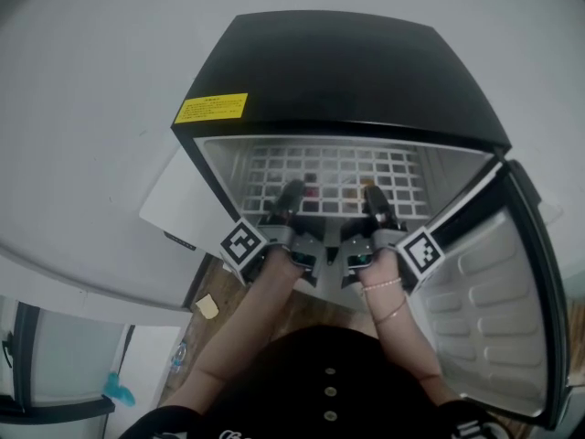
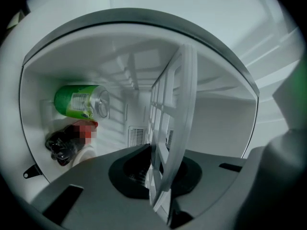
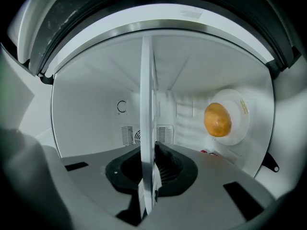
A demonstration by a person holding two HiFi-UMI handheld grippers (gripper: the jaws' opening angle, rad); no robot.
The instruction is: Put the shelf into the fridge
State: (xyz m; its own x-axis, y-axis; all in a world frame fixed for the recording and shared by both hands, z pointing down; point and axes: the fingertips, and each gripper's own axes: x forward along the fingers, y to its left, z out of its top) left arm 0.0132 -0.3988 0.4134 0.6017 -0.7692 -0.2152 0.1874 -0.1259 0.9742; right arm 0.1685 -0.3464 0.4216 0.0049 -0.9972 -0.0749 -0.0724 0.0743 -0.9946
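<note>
Both grippers were at the mouth of the open fridge point(image 1: 347, 71), its door point(image 1: 494, 309) swung right. The left gripper point(image 2: 160, 169) and right gripper point(image 3: 148, 169) each had their fingers narrowed onto the front edge of the white grid shelf point(image 1: 347, 176), pinching it. The shelf was already mostly inside, high in the cavity.

A green can point(image 2: 79, 101) and a plate point(image 3: 240, 123) bearing a yellow-orange fruit point(image 3: 217, 120) showed beyond the grid, probably stored beneath it.

Judgement on the step in hand, which was seating the shelf:
- Advance both hands evenly so the grid does not skew and jam against the side walls.
- Keep it level, clear of the can.
- Let go only once the rear edge feels bedded.
</note>
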